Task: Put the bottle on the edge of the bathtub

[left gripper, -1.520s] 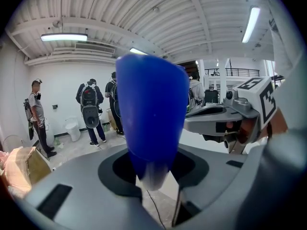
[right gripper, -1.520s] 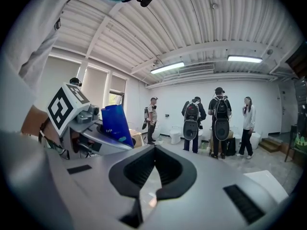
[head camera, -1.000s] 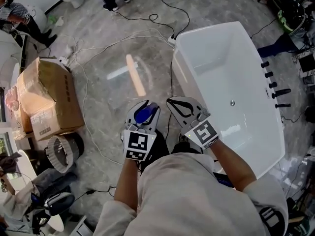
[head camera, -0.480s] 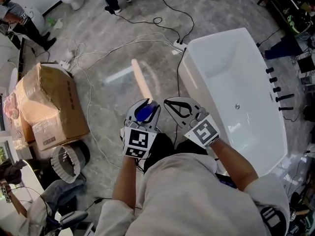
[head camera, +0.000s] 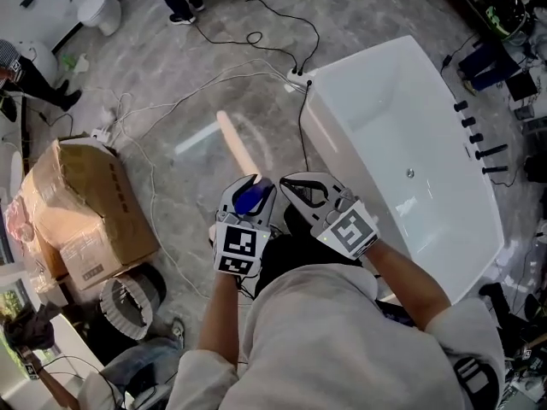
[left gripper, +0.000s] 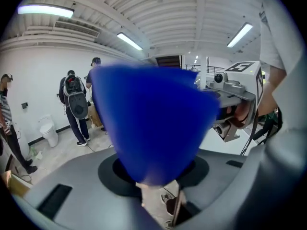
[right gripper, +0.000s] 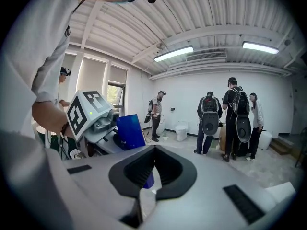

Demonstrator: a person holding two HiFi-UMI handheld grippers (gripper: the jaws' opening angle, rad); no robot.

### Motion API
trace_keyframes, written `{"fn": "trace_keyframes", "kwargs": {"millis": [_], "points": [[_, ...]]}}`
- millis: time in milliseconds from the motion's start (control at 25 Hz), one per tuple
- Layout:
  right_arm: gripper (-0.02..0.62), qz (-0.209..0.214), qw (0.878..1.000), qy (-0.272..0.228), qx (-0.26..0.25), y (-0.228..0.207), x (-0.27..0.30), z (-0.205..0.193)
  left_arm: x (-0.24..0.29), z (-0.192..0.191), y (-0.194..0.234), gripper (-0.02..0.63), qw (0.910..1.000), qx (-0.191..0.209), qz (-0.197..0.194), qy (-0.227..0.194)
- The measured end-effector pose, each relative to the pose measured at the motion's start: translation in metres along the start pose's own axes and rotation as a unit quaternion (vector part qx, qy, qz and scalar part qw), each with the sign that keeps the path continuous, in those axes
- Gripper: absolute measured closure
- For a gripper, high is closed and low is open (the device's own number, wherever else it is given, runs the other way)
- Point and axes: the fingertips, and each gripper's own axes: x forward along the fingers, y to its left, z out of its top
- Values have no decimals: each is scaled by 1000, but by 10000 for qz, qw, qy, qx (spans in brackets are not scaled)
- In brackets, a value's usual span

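In the head view my left gripper point(head camera: 248, 196) is held close in front of the person's body, shut on a blue bottle point(head camera: 249, 198). That bottle point(left gripper: 148, 123) fills the left gripper view, standing up between the grey jaws. My right gripper point(head camera: 291, 183) is just to its right, shut with nothing in it. In the right gripper view the closed right gripper point(right gripper: 153, 161) points into the room, with the bottle point(right gripper: 130, 132) at its left. The white bathtub point(head camera: 318, 135) stands on the floor to the right of both grippers, and its rim is bare.
A cardboard box point(head camera: 81, 212) and a round mesh basket point(head camera: 128, 306) stand on the floor at left. Cables point(head camera: 214, 84) trail across the marble floor to a power strip by the tub's corner. Black fittings point(head camera: 474, 131) lie beyond the tub. Several people point(right gripper: 235, 114) stand near a toilet point(right gripper: 182, 128).
The person's view has shifted: the box has slid lower and the tub has moved slightly in the picture. Both grippers keep their pose, and the left still holds the bottle.
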Motion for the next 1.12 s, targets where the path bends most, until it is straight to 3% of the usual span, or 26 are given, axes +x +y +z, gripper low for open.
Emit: {"fn": "trace_keyframes", "kwargs": {"millis": [280,400,600,720,800,960,1120], "points": [[588,141,9998,-44,167,-55,20,-15,56,14,26,437,9991,176,-277,257],[588,450,9986,-166,201,-72,35,-14,80,17,44,437,9980,263,-397,421],[583,1203,9923,-83,-271,-106,55,-15,124,28,59,437,9933,602,-864,481],[484,1599,9849,137,-654,-126,68,-25,150,32,60,437,9860,953,-1297,440],[452,1918,9781,251,-769,-132,73,-29,165,31,56,437,9789,1188,-1593,481],[442,2368,9655,424,-999,-138,81,-43,187,32,48,437,9666,1558,-1968,525],[442,2480,9610,499,-1116,-142,94,-52,196,26,47,437,9567,1734,-2239,666]]}}
